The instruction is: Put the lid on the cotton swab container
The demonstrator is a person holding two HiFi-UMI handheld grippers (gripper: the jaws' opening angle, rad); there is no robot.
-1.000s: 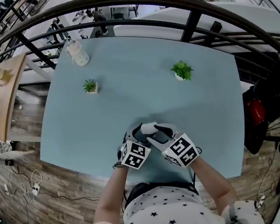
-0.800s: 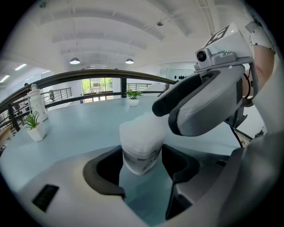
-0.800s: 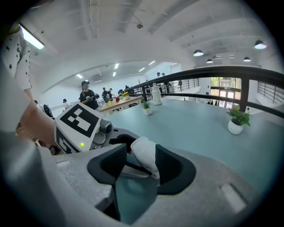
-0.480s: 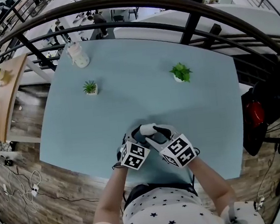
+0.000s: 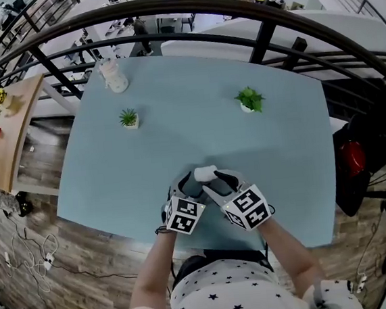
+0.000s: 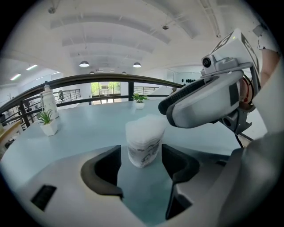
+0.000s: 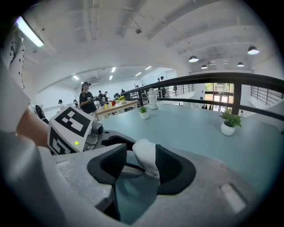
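Observation:
The cotton swab container (image 5: 206,175), a small white cup with grey print and a frosted white top, stands near the table's front edge. In the left gripper view the container (image 6: 144,141) sits between the jaws of my left gripper (image 6: 141,165), open, with a thin gap on its left side. My right gripper (image 5: 217,182) reaches in from the right, and its body (image 6: 208,102) hangs just right of the container's top. In the right gripper view the container (image 7: 146,160) leans against the right pad of my right gripper (image 7: 140,165), with a gap at the left pad.
On the light blue table (image 5: 176,118) a small potted plant (image 5: 129,117) stands at the left and another plant (image 5: 249,99) at the right. A white bottle (image 5: 113,75) is at the far left corner. A black railing (image 5: 263,31) runs behind the table.
Both grippers and the container stay in the same place. Only the head view has shifted slightly.

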